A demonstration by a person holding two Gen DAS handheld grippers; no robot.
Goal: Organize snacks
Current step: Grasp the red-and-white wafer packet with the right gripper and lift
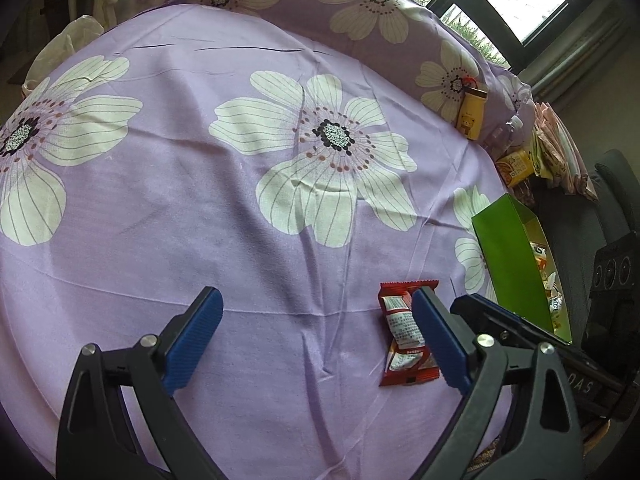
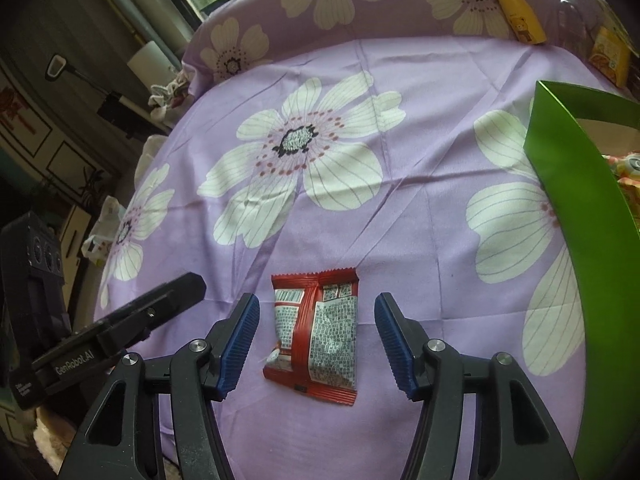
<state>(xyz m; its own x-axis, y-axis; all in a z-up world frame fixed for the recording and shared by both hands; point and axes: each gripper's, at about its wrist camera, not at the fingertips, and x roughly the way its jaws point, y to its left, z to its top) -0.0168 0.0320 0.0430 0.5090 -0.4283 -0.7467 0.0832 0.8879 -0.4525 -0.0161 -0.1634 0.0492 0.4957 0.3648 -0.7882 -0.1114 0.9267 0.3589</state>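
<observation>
A red snack packet (image 2: 316, 332) lies flat, printed back up, on the purple flowered tablecloth (image 2: 360, 240). My right gripper (image 2: 317, 300) is open with the packet between its blue pads (image 2: 240, 344), and there is a gap on each side. In the left wrist view the same packet (image 1: 404, 336) lies just inside the right-hand pad (image 1: 436, 340) of my left gripper (image 1: 316, 294), which is wide open and holds nothing. A green open box (image 1: 508, 264) with several snacks inside stands at the table's right edge, and its wall (image 2: 576, 184) is to the right of the packet.
A yellow bear bottle (image 1: 472, 114), a clear bottle (image 1: 508, 132) and an orange juice carton (image 1: 514, 166) sit at the far right by the raised cloth fold. A white plastic bag (image 1: 68, 48) hangs off the far left edge. A dark chair (image 1: 612, 208) stands beyond the green box.
</observation>
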